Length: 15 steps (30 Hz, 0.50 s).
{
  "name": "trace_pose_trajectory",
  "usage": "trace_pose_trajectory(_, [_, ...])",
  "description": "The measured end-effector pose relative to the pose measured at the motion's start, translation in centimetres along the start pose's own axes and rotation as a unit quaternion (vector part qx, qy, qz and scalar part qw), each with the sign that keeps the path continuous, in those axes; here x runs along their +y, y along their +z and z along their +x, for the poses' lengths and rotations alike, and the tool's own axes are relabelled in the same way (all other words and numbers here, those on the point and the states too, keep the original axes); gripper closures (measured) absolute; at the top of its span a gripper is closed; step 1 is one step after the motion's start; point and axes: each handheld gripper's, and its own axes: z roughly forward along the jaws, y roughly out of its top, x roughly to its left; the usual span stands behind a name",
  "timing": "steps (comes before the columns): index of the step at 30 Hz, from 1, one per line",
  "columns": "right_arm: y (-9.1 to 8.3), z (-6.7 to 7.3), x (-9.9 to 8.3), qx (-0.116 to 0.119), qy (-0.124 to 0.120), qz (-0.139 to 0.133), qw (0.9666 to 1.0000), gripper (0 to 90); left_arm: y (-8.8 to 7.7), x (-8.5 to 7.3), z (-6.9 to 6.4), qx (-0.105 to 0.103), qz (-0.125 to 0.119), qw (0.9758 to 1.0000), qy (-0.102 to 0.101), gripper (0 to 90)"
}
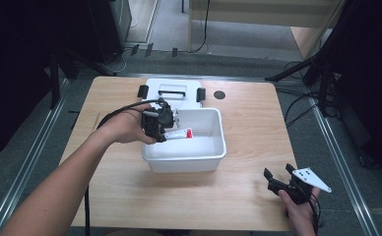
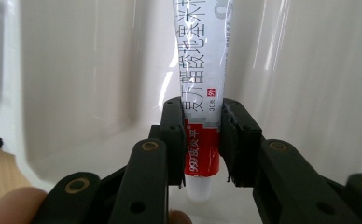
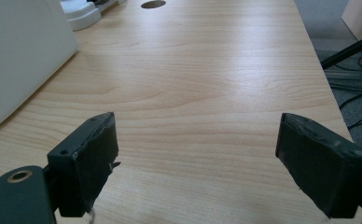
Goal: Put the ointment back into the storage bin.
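A person's left gripper [image 1: 160, 129] clamps a white-and-red tube [image 1: 180, 133] over the left side of a white plastic bin [image 1: 213, 155] at the middle of a wooden table [image 1: 248, 128]. In the left gripper view the jaws press both sides of the tube [image 2: 202, 135] near its capped end (Chinese lettering runs up its length; the far end is cut off by the frame). The right gripper [image 1: 281, 179] is held at the table's near right corner, jaws spread wide and gripping nothing, bare wood between them. Behind the bin lies its lid [image 1: 172, 91], partly hidden by the bin and left hand [image 1: 125, 127]. A dark round hole [image 1: 219, 95] marks the tabletop beside it.
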Motion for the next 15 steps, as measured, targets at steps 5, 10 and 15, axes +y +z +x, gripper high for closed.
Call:
trace_pose_trajectory(5, [0.0, 0.0, 0.0, 0.0, 0.001, 0.001, 1.0, 13.0, 0.8, -0.2, 0.0, -0.01, -0.001, 0.9999, -0.006, 73.2])
trace_pose_trajectory(10, [0.0, 0.0, 0.0, 0.0, 0.001, 0.001, 1.0, 13.0, 1.6, -0.1, 0.0, -0.016, 0.006, 0.9998, -0.006, 73.2])
trace_pose_trajectory(15, [0.0, 0.0, 0.0, 0.0, 0.002, 0.001, 1.0, 13.0, 2.6, 0.0, 0.0, -0.025, 0.014, 0.9995, -0.01, 73.2])
